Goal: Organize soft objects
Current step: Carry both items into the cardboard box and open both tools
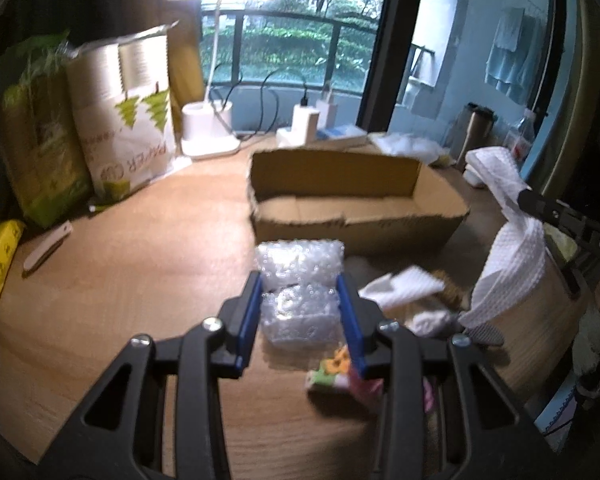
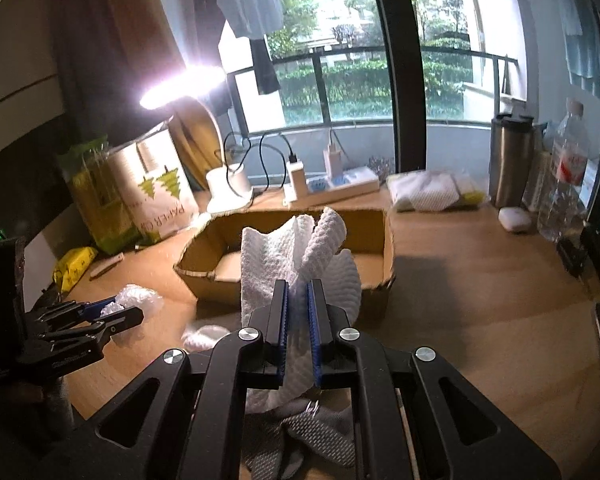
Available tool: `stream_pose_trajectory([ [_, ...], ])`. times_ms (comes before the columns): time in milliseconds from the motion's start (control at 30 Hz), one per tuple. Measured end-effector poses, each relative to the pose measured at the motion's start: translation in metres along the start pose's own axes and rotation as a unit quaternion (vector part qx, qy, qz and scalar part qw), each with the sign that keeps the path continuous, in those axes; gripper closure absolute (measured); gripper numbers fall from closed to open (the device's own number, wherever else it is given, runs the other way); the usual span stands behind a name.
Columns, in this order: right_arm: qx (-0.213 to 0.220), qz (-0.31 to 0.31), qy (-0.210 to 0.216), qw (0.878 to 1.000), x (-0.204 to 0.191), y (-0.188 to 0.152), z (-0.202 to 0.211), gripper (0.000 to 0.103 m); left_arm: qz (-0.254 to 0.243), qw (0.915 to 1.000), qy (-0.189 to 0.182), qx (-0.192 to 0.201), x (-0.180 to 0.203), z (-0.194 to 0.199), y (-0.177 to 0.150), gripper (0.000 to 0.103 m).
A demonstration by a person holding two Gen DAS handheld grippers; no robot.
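left claw (image 1: 298,312): clamped on the bubble wrap (image 1: 300,280), which sits between the blue pads clear of the desk (image 1: 140,300), ready to carry
right claw (image 2: 298,320): pressed together on the white cloth (image 2: 296,248), whose folds stand above the pads and trail below
cardboard box (image 2: 384,276): open-topped at 12 o'clock from both claws, the likely drop spot; its near rim is torn and low
still loose: grey gloves (image 2: 300,440) under the right claw, at 6 o'clock
open room: bare desk at 3 o'clock of the box; paper cup pack (image 1: 128,120) crowds 10 o'clock
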State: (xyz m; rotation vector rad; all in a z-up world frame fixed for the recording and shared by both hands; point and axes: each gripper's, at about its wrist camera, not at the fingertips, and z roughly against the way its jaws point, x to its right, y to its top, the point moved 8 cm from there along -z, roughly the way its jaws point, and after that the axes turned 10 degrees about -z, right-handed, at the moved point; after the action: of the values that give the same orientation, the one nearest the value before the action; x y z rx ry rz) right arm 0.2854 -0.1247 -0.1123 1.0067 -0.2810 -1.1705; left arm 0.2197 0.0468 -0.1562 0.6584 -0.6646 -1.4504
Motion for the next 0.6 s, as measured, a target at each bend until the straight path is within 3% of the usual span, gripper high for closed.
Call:
stream_pose_trajectory([
  [233,0.024,0.006,0.008,1.000,0.012,0.027,0.000,0.092,-0.013,0.9993,0.003,0.035,0.008,0.003,0.030,0.065],
  [600,0.044,0.020,0.009,0.999,0.029,0.062,-0.017,0.092,0.001,0.9976,0.037,0.058,-0.014,-0.013,0.065,0.065],
])
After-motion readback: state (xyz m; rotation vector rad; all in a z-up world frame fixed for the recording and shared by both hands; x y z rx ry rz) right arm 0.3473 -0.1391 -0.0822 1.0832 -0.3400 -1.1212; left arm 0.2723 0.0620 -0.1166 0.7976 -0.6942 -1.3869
